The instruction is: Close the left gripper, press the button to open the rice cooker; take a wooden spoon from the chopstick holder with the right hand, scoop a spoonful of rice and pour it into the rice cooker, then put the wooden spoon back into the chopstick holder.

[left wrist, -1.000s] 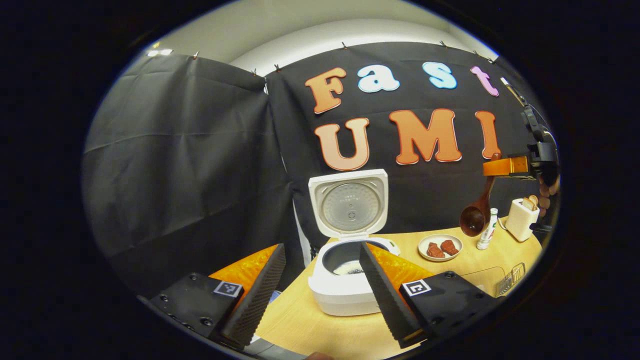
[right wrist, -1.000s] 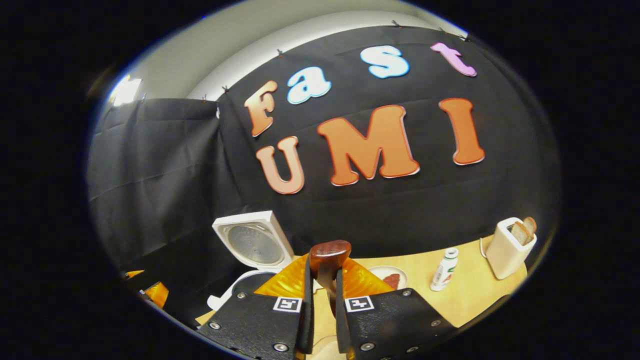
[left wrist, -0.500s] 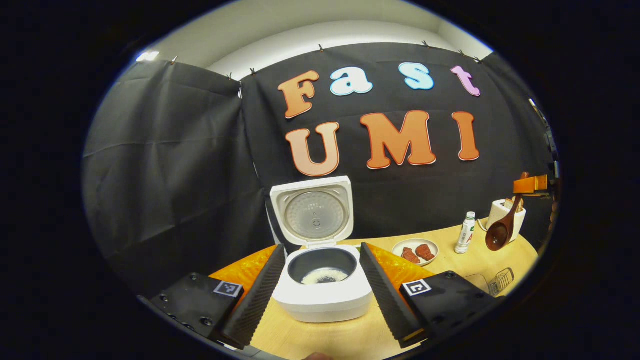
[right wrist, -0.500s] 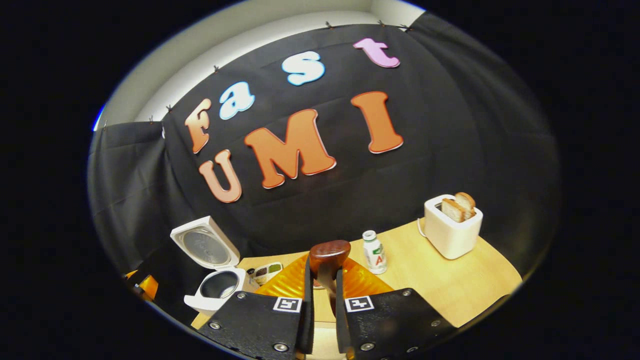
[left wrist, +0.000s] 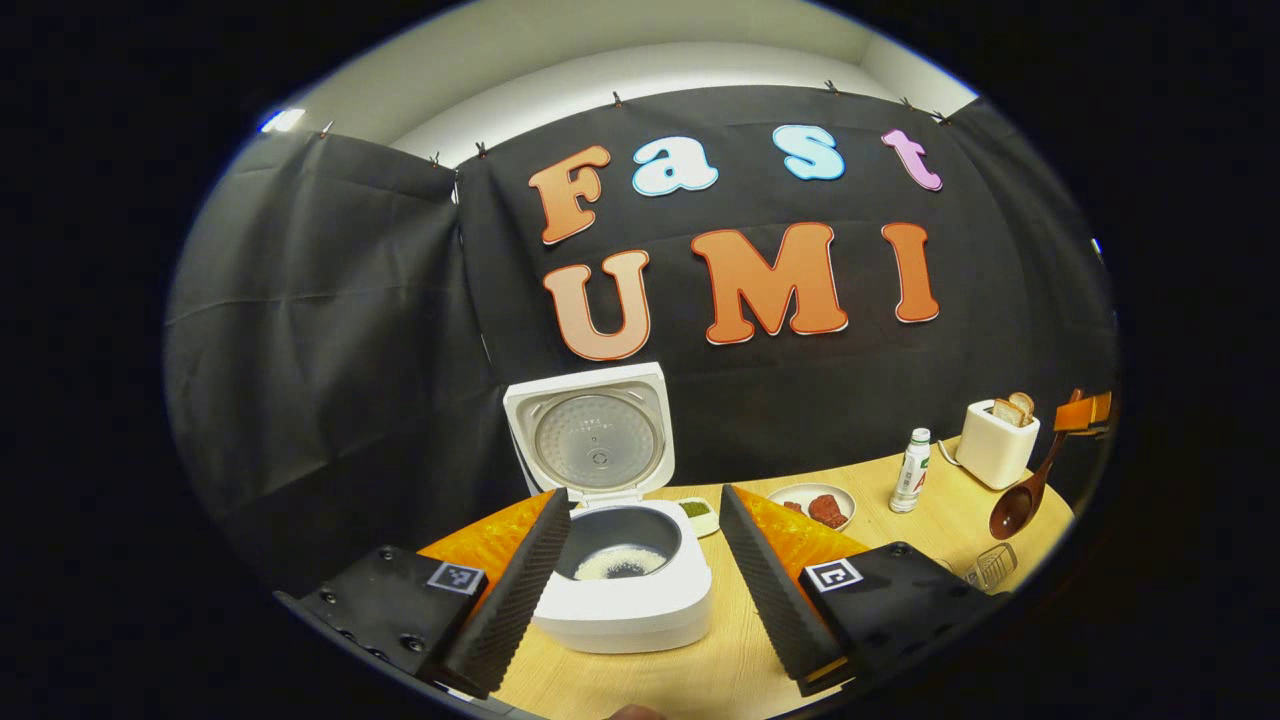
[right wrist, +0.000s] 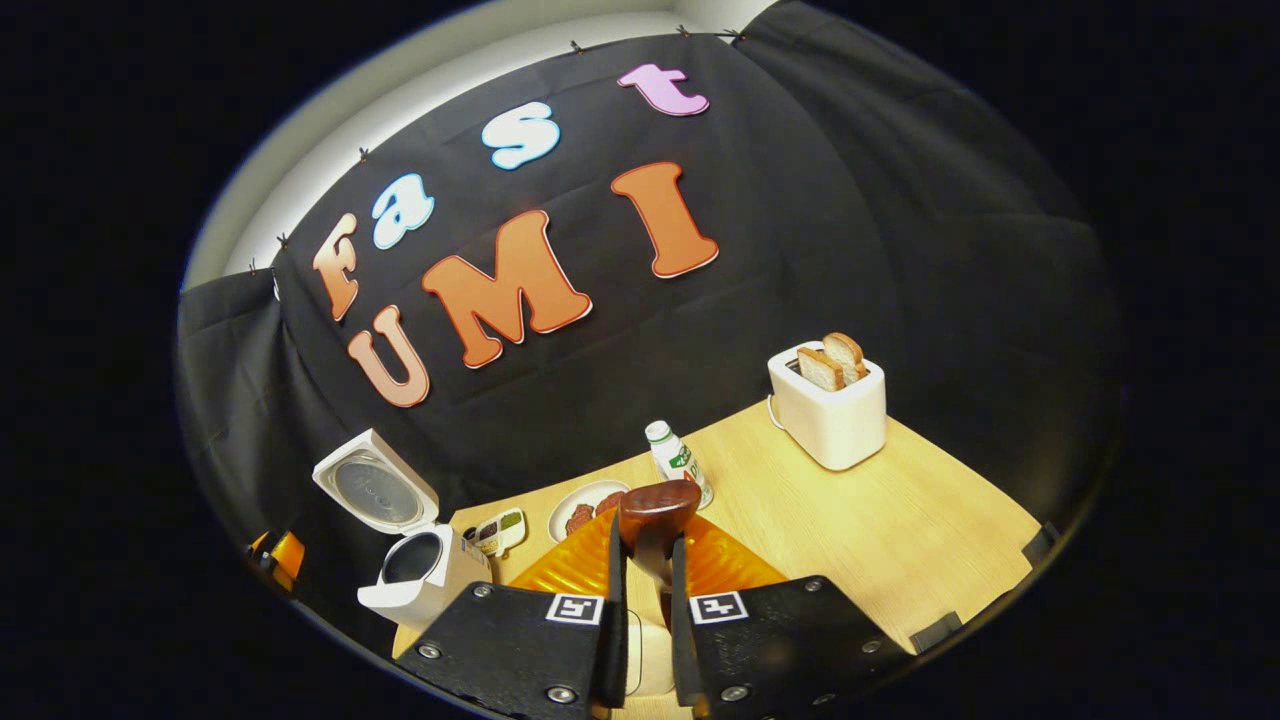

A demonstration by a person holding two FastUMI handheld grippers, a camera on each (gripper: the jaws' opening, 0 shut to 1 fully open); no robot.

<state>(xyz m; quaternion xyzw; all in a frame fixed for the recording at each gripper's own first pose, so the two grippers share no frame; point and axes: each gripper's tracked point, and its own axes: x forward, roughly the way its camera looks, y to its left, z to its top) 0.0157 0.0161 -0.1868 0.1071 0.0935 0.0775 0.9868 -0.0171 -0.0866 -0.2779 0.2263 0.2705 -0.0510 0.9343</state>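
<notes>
Counter (left wrist: 740,660) bearing the rice cooker (left wrist: 625,600), lid raised, rice in its pot. Left gripper (left wrist: 640,590) released, fingers spread before the cooker. Right gripper (right wrist: 640,600) grasping the wooden spoon (right wrist: 655,515) by its handle above the counter.

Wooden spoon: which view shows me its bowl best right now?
The left gripper view. There the wooden spoon hangs bowl-down from the right gripper, above the table's right end near the toaster. The right gripper view shows the spoon's handle end clamped between the fingers.
</notes>
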